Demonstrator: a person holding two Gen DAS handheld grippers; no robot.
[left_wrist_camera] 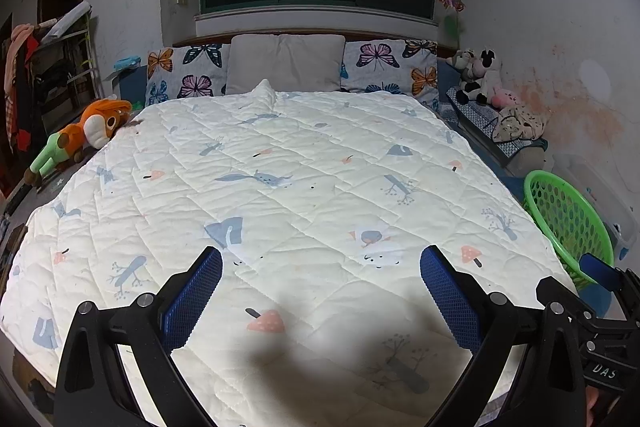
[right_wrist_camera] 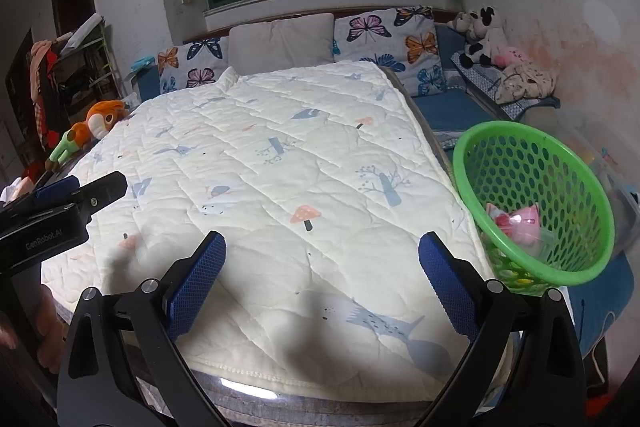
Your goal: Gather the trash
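A bed (left_wrist_camera: 452, 115) carries a white printed quilt (left_wrist_camera: 280, 187) and butterfly pillows (left_wrist_camera: 384, 65).

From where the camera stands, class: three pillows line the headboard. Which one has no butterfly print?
The middle pillow: plain grey, standing between the left butterfly pillow and the right butterfly pillow, both covered in coloured butterflies.

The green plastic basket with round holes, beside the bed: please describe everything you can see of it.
The green plastic basket with round holes is round, with a thick smooth rim and perforated walls. It is tilted, its opening turned toward the camera, beside the right edge of the white quilted blanket. Inside lie a pink wrapper and some clear plastic. Neither gripper touches it.
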